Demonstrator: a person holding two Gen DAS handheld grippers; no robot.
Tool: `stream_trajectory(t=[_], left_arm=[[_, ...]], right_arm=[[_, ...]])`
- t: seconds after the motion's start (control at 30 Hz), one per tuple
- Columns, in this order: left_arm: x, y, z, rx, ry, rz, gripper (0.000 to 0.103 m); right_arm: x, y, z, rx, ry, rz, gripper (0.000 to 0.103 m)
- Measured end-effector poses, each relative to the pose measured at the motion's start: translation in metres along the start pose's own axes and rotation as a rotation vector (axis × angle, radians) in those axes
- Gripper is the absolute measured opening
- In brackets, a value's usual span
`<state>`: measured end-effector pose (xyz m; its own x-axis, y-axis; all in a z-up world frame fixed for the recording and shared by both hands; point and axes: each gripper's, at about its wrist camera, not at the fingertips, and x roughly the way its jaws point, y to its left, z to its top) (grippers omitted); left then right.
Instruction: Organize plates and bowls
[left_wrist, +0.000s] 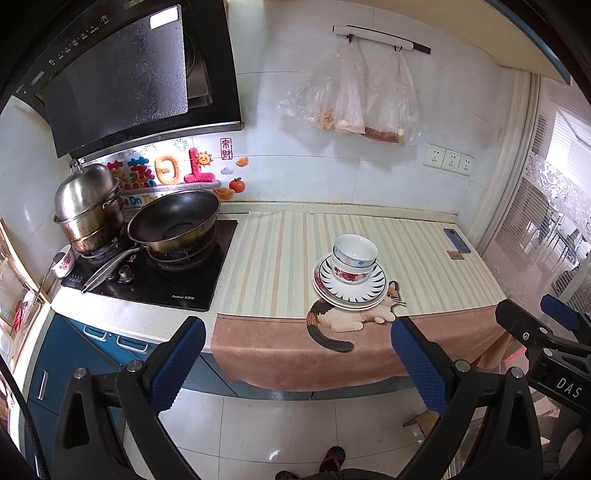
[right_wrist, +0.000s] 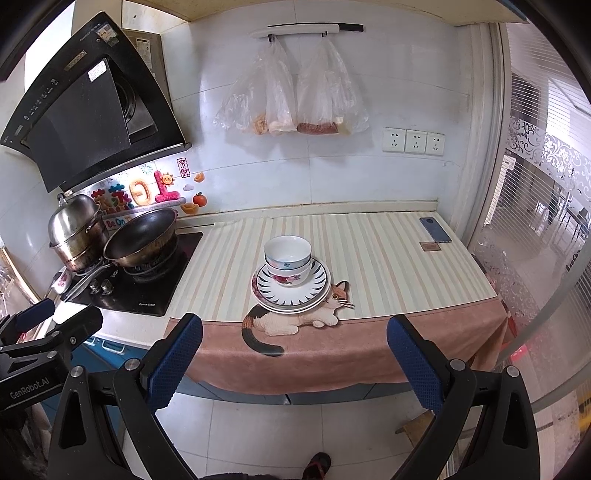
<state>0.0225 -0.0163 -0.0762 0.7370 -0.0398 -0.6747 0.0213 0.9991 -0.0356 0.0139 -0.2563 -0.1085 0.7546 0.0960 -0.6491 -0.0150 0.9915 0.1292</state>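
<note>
The left gripper (left_wrist: 297, 354) hangs in front of the counter edge with its jaws spread wide and nothing between them. The right gripper (right_wrist: 293, 352) is held the same way just beside it, jaws also wide apart and holding nothing.

On the striped mat (left_wrist: 424, 258) covering the counter sits one stack of dishes: several plates (left_wrist: 349, 293) at the bottom, the top one white with dark rays around its rim, and nested bowls (left_wrist: 354, 258) standing upright in the middle of them. The lowest bowl carries a red flower pattern, the top one is white with a blue rim. The stack rests partly over the cat picture (left_wrist: 354, 317) printed near the mat's front edge, well apart from both grippers.

To the left, a dark wok (left_wrist: 173, 221) and a steel steamer pot (left_wrist: 88, 206) stand on the stove (left_wrist: 192, 280). A phone (left_wrist: 457, 240) lies at the mat's far right corner, and plastic bags (left_wrist: 354, 96) hang on the wall above.
</note>
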Motion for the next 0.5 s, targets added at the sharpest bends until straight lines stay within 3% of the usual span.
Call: stream_trajectory(t=[0.5], left_arm=[[0.0039,0.0023,0.0058,0.01,-0.005,0.002,0.103]], right_arm=[[0.0071,0.0015,0.0058,-0.001,0.0,0.002,0.102]])
